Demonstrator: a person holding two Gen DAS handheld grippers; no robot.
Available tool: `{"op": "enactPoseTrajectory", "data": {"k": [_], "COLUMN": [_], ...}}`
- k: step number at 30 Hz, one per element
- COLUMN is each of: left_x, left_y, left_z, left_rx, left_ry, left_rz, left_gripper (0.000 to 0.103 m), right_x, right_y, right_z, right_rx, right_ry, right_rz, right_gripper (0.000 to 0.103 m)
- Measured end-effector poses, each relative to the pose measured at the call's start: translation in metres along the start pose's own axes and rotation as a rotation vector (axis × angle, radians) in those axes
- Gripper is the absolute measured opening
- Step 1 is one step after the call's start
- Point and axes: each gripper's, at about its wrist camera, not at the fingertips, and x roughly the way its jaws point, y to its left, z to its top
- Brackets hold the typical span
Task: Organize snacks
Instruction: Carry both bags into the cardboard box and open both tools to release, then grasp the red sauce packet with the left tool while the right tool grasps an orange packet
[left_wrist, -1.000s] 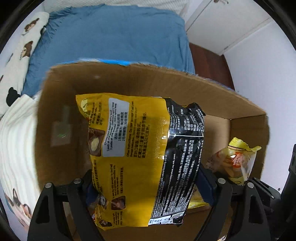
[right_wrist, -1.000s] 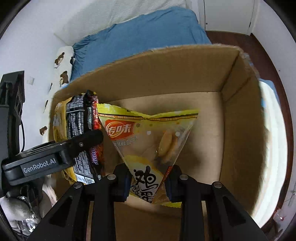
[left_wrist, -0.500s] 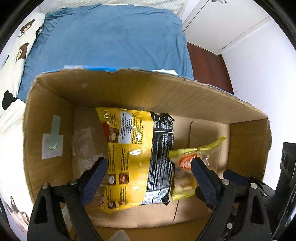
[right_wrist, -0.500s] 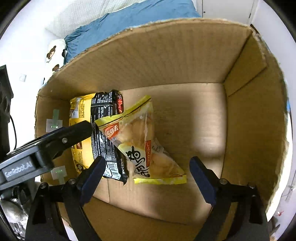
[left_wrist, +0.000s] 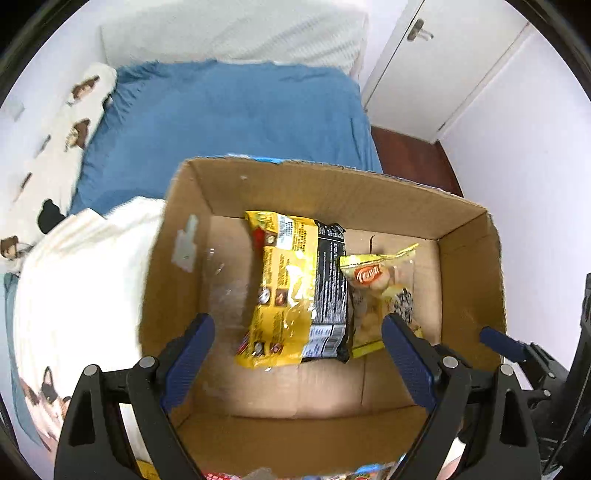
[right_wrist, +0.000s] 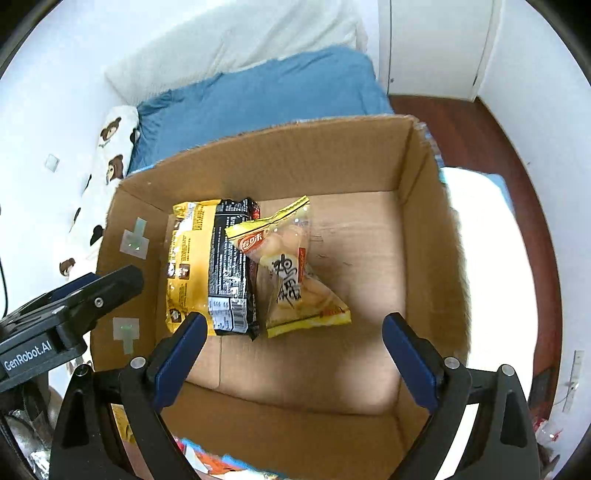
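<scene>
A yellow-and-black snack bag (left_wrist: 295, 288) lies flat on the floor of an open cardboard box (left_wrist: 332, 192). A smaller yellow clear-window snack bag (left_wrist: 376, 295) lies beside it on the right, touching it. Both show in the right wrist view, the big bag (right_wrist: 207, 269) and the small bag (right_wrist: 291, 269), inside the box (right_wrist: 280, 155). My left gripper (left_wrist: 295, 354) is open and empty above the box's near side. My right gripper (right_wrist: 291, 350) is open and empty above the box. The left gripper's body (right_wrist: 66, 314) shows at the left of the right wrist view.
The box sits by a bed with a blue sheet (left_wrist: 229, 118) and a bear-print pillow (right_wrist: 107, 162). A white quilt (left_wrist: 81, 288) lies left of the box. Colourful snack packs (right_wrist: 214, 458) peek out below the box's near wall. A white door (left_wrist: 443, 62) stands behind.
Both grippers opened and let go of their bags, which now lie on the box floor. Both grippers have since pulled up and back from the box.
</scene>
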Motion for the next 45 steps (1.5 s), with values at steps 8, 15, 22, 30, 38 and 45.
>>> {"op": "enactPoseTrajectory", "data": {"k": [8, 15, 22, 30, 38, 45], "left_x": [-0.033, -0.065, -0.097, -0.089, -0.010, 0.057], "left_y": [0.002, -0.001, -0.003, 0.029, 0.077, 0.087], "left_z": [-0.030, -0.058, -0.092, -0.176, -0.234, -0.221], "left_rx": [0.022, 0.030, 0.025, -0.035, -0.127, -0.009], "left_ry": [-0.081, -0.127, -0.164, -0.096, 0.131, 0.235], "left_rz": [0.033, 0.056, 0.073, 0.172, 0.187, 0.205], "left_gripper": [0.092, 0.092, 0.092, 0.092, 0.092, 0.092], "right_x": [-0.054, -0.074, -0.100, -0.064, 0.001, 0.047], "right_y": [0.008, 0.020, 0.015, -0.007, -0.025, 0.005], "right_z": [-0.045, -0.071, -0.102, -0.176, -0.206, -0.183], "right_rx": [-0.016, -0.035, -0.032, 0.028, 0.150, 0.088], "right_ry": [-0.084, -0.142, -0.146, 0.025, 0.118, 0.127], "right_rz": [-0.021, -0.038, 0.015, 0.131, 0.175, 0.053], "right_gripper": [0.098, 0.098, 0.098, 0.098, 0.098, 0.087]}}
